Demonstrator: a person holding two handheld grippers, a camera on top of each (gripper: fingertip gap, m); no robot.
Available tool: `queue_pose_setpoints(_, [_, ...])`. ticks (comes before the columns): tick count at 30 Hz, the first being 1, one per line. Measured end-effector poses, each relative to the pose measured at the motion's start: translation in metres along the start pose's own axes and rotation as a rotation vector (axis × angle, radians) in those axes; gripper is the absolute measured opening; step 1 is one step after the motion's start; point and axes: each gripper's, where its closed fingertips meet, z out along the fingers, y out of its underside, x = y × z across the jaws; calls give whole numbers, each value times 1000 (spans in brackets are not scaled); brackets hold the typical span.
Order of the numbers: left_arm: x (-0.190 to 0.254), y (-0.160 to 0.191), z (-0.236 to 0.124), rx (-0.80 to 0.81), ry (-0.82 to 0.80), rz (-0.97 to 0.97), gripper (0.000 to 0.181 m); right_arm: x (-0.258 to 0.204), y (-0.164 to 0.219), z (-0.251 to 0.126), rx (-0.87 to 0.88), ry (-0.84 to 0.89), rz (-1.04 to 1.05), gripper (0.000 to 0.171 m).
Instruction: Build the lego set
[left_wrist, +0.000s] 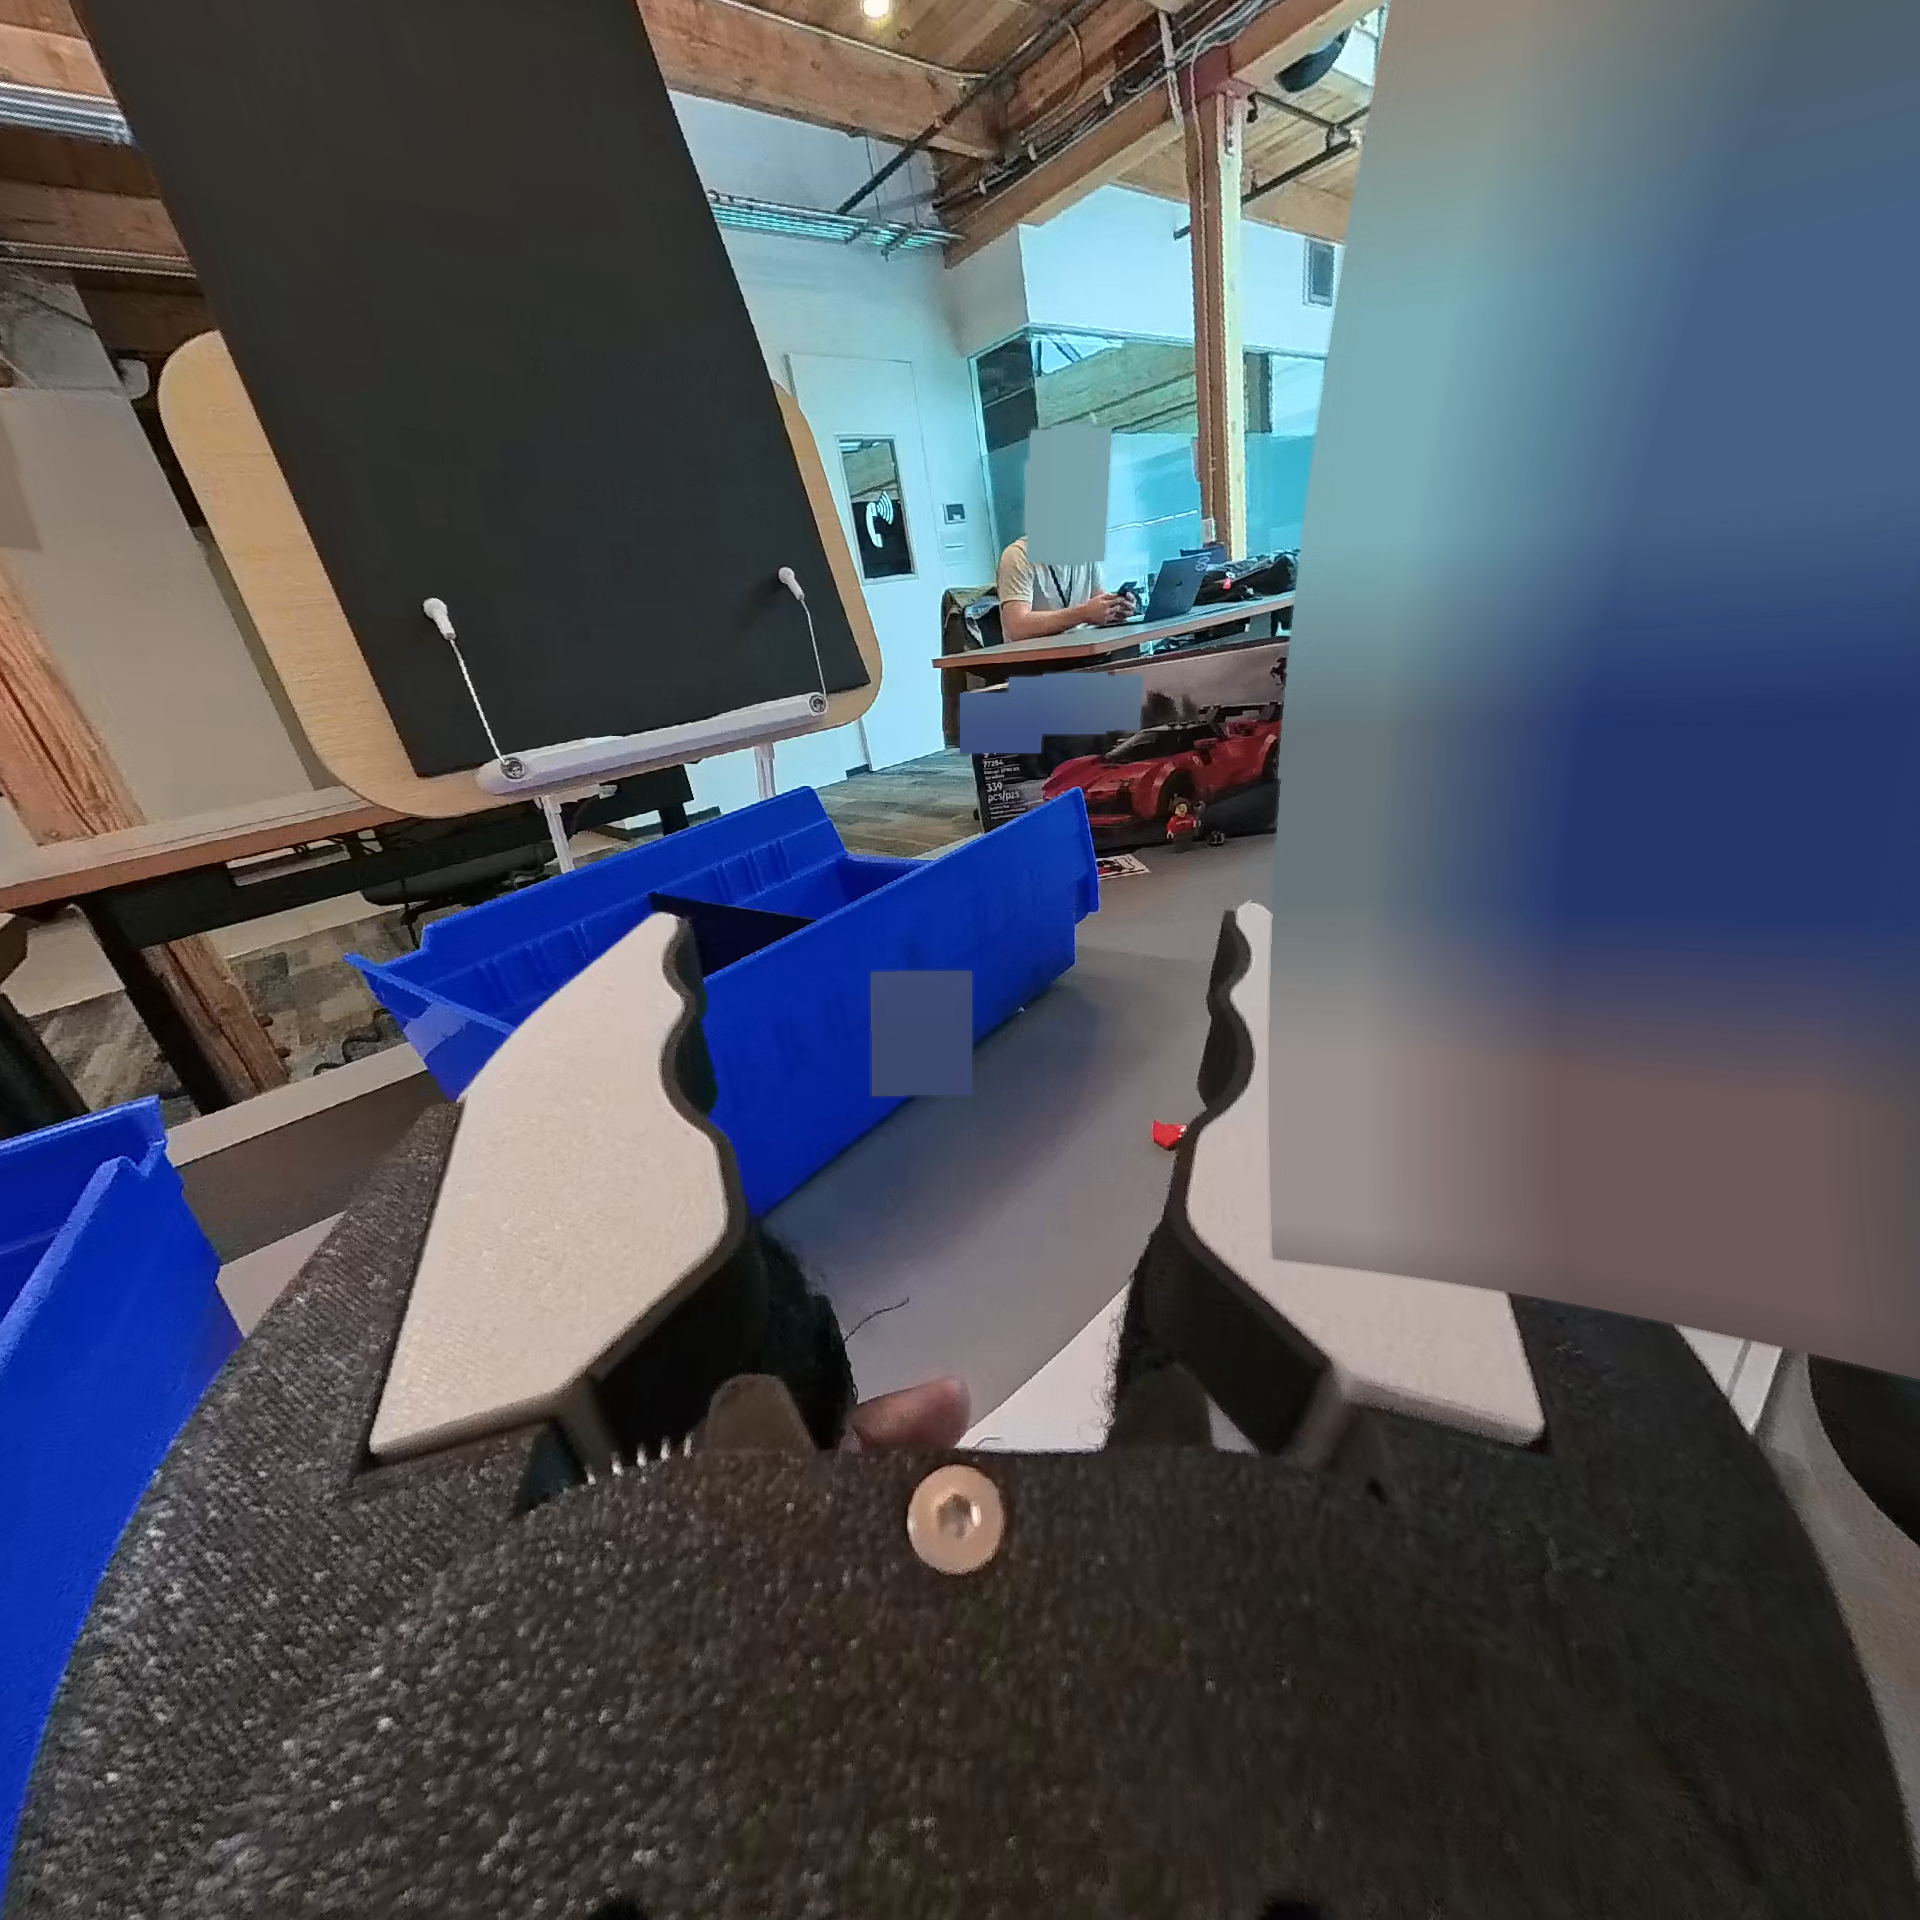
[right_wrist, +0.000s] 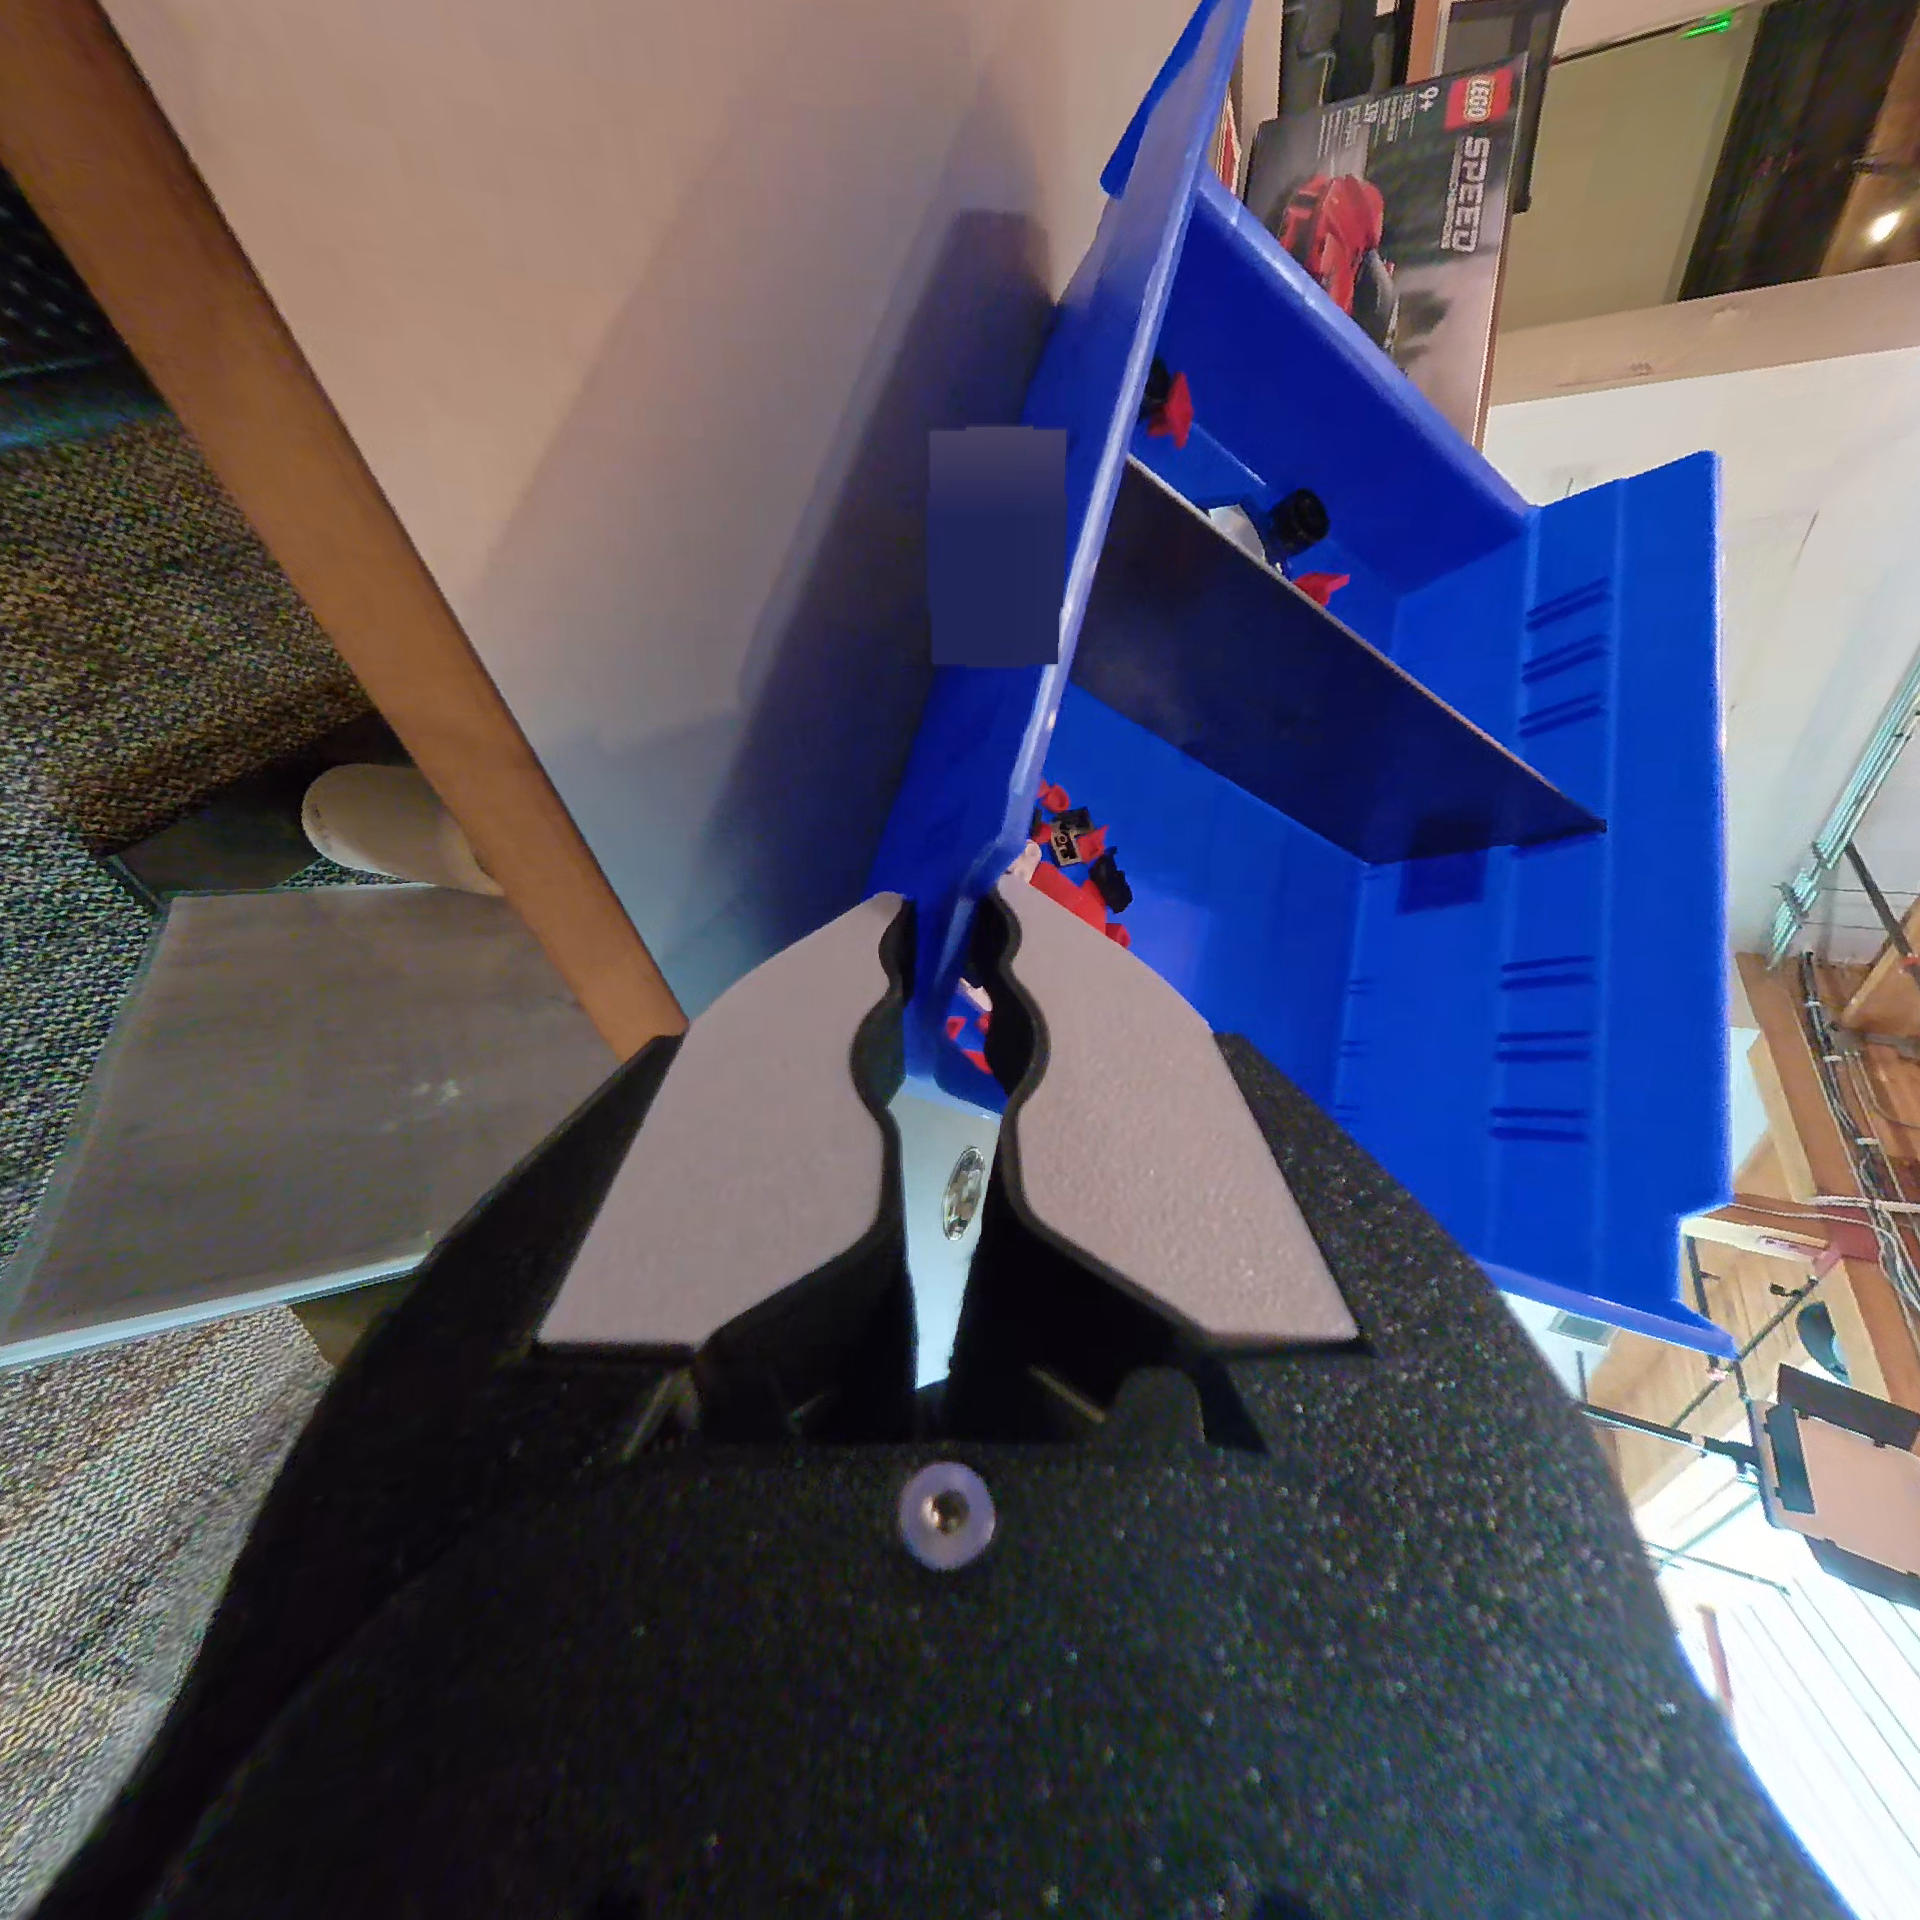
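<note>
A blue parts bin (left_wrist: 790, 1049) with a black divider (left_wrist: 743, 925) stands on the grey table (left_wrist: 987, 1205) ahead of my left gripper (left_wrist: 951, 997), which is open and empty just above the table. A small red Lego piece (left_wrist: 1169, 1132) lies by its right finger. In the right wrist view, my right gripper (right_wrist: 948, 930) is shut on the near side wall of the same bin (right_wrist: 1455, 935). Red and black Lego pieces (right_wrist: 1075, 883) lie inside near the fingertips. More pieces (right_wrist: 1294, 520) lie beyond the divider (right_wrist: 1299, 686).
A second blue bin (left_wrist: 94, 1309) stands at the left. A black board on a wooden stand (left_wrist: 468, 364) rises behind the bin. The Lego set box (left_wrist: 1164, 769) stands at the back, also in the right wrist view (right_wrist: 1392, 187). The table's wooden edge (right_wrist: 312, 540) is close. The gap from one gripper's tips to the other's is roughly 55 centimeters.
</note>
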Motion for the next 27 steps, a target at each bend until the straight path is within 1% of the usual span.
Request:
queue_pose_setpoints(12, [3,3,2,-6,13,-4,92,2,1,0,-2,4,45,11])
queue_pose_setpoints(27, [10,8,4,-36,37,33,92,1,0,1,-12,4,39,10])
